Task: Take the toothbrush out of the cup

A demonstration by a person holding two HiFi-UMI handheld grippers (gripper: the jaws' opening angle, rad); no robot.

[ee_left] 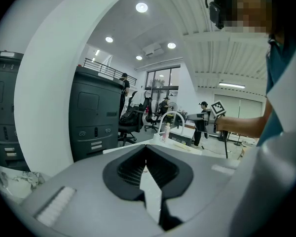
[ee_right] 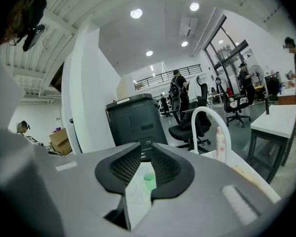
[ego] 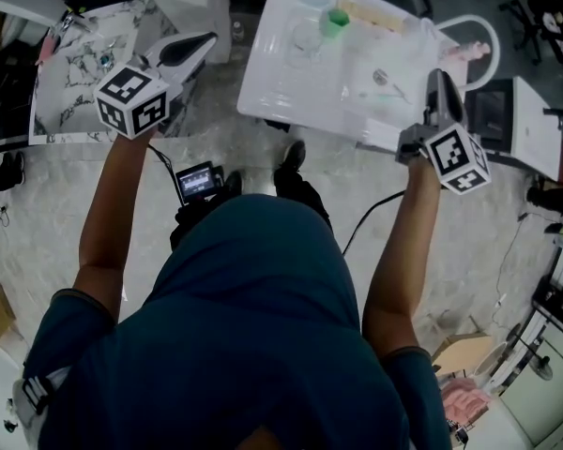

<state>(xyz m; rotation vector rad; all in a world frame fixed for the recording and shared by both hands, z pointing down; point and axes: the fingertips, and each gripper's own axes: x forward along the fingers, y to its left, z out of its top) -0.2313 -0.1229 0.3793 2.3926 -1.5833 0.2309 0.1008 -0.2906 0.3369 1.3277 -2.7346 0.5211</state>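
L gripper (ego: 209, 41) closed w/ nothing in it, off the white table (ego: 263, 82); R gripper (ego: 438, 78) above it, jaws apart, empty.

- Table (ego: 263, 92) ahead of person, right of centre.
- 2 vessels on table's far side: cup (ego: 336, 19), and tumbler (ego: 305, 37) just beside it, to its left and nearer.
- Hoop (ego: 489, 34) at table's right end; bottle (ego: 453, 54) within its arc.
- Slab (ego: 66, 101) left of table, well apart.
- Left gripper (ego: 211, 37) between slab and table, over floor.
- Right gripper (ego: 441, 75) over table's near right part; cup ahead of it, in line with its jaws.
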